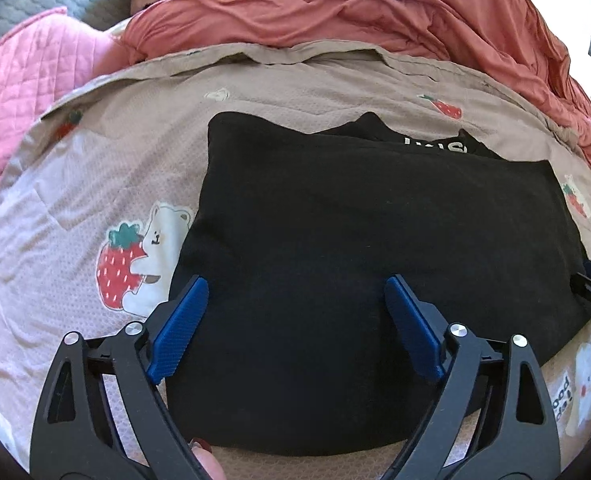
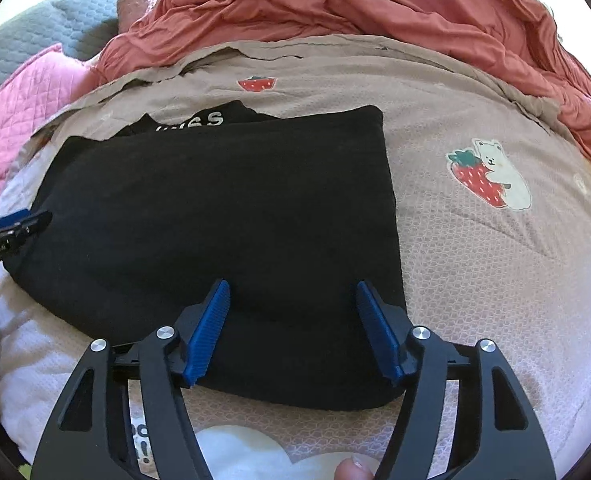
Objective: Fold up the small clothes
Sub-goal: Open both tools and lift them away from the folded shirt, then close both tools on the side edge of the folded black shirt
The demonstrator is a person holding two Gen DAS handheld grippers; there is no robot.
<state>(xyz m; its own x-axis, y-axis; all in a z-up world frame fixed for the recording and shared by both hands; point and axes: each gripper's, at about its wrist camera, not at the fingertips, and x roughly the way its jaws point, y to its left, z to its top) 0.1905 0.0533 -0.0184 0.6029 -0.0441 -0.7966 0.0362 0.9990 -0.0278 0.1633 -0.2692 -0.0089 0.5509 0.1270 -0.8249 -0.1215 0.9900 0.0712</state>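
The left hand-held gripper [image 1: 295, 292] hangs over the near-left part of the black, soft knit garment [image 1: 355, 240], its blue ribbed pads apart with nothing pinched between them. The garment lies folded into a rough rectangle on the bed's beige quilted cover printed with strawberries and bears [image 1: 95, 168], its long axis running crosswise from one gripper to the other; white lettering shows at its far edge. The right hand-held gripper [image 2: 293, 294] sits over the near-right corner, jaws also parted and empty. Each hand is nearest its own end. Beyond lie a crumpled coral blanket [image 2: 335, 8] and a pink quilted pillow [image 1: 27, 92].
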